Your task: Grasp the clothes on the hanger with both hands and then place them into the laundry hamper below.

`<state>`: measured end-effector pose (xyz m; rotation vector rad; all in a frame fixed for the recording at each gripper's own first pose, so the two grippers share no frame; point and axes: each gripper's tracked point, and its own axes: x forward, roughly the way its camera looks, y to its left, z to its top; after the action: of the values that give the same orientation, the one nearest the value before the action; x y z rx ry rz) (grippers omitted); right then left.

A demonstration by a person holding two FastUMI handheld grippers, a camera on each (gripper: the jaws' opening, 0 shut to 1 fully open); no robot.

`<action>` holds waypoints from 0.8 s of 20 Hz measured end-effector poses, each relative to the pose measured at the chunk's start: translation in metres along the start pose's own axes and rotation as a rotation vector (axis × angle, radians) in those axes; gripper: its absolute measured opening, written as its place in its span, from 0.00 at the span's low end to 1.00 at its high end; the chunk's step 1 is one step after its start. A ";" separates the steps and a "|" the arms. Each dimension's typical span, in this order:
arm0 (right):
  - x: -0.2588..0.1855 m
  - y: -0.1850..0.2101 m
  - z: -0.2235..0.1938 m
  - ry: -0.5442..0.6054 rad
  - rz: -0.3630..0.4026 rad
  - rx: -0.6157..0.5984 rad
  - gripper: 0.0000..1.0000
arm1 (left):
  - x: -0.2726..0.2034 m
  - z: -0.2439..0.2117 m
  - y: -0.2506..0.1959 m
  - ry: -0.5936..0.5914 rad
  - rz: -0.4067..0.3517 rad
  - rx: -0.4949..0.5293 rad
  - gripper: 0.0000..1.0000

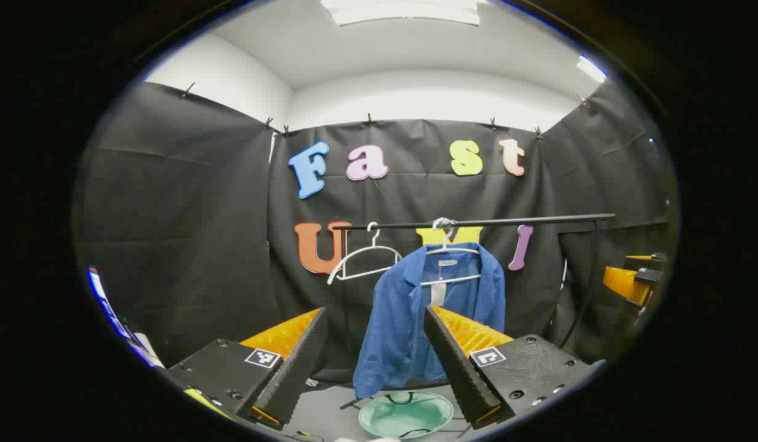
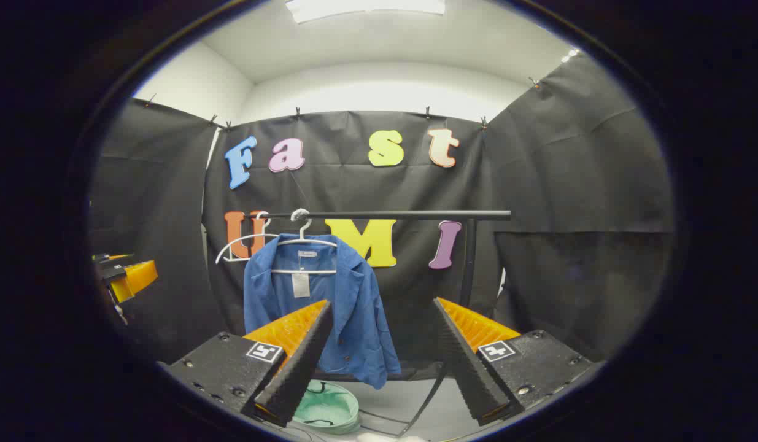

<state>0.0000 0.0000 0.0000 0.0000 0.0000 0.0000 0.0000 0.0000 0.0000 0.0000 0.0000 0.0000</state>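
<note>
A blue jacket [image 1: 415,313] [image 2: 320,301] hangs on a white hanger [image 1: 449,255] [image 2: 305,242] from the black rail [image 1: 477,222] [image 2: 385,215], with an empty white hanger [image 1: 363,258] [image 2: 240,245] just beside it on the same rail. Below the rail, under the jacket's hem, sits the green laundry hamper [image 1: 406,414] [image 2: 326,406] on the floor. The left gripper [image 1: 379,362] and the right gripper [image 2: 385,362] both face the rail from well short of it, jaws spread wide with nothing between them.

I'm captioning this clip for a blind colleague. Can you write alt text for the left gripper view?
A blue jacket hangs on a white hanger from a black rail, above a green laundry hamper on the floor. The left tongs are open before it, holding nothing; an empty hanger hangs beside it.
</note>
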 end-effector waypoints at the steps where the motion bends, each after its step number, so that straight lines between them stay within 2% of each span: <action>1: 0.001 0.002 0.002 -0.007 0.006 0.001 1.00 | 0.001 0.002 -0.003 -0.006 -0.004 0.000 1.00; 5: 0.004 -0.001 0.002 -0.007 0.000 -0.007 1.00 | 0.001 0.002 -0.003 -0.002 -0.003 0.001 1.00; 7: 0.004 0.000 0.000 -0.004 -0.006 0.003 0.99 | 0.002 0.001 -0.001 0.003 -0.003 0.001 0.97; 8: 0.004 0.000 -0.002 0.002 -0.008 0.006 1.00 | 0.004 0.000 0.000 0.005 -0.004 0.004 1.00; 16: 0.002 0.008 -0.012 0.013 -0.029 -0.008 1.00 | 0.006 -0.012 0.002 0.029 -0.028 0.011 1.00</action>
<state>0.0021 0.0080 -0.0117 -0.0079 0.0129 -0.0293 0.0061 0.0023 -0.0117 0.0110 0.0293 -0.0276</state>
